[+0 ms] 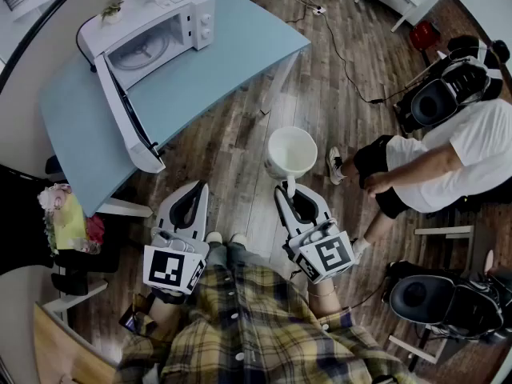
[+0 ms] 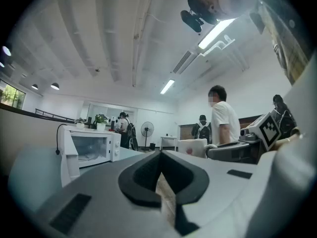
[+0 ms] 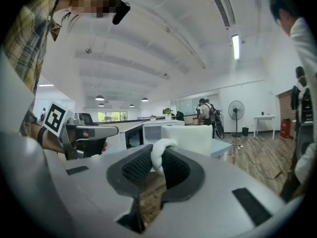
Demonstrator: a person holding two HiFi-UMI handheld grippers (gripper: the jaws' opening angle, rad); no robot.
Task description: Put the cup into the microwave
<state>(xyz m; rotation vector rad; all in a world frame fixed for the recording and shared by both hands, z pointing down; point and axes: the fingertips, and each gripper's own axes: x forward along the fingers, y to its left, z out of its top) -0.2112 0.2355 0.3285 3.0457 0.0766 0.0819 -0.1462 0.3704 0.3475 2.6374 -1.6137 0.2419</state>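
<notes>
A white microwave (image 1: 156, 34) stands at the far left corner of the light blue table (image 1: 224, 62), its door (image 1: 128, 114) swung wide open toward me. The white cup (image 1: 291, 152) hangs over the wooden floor right of the table, upright, mouth up. My right gripper (image 1: 288, 189) is shut on the cup's handle (image 3: 159, 152), and the cup body (image 3: 190, 135) sits just beyond the pads. My left gripper (image 1: 192, 197) hovers level to the left of it, shut and empty, near the table's front edge. In the left gripper view the microwave (image 2: 91, 148) lies ahead to the left and the cup (image 2: 193, 147) to the right.
A person in a white shirt (image 1: 448, 158) sits at the right, feet close to the cup. Black office chairs (image 1: 440, 94) stand at the right edge, near and far. A cable (image 1: 344, 62) runs across the floor. A box of colourful items (image 1: 68, 218) sits at the left.
</notes>
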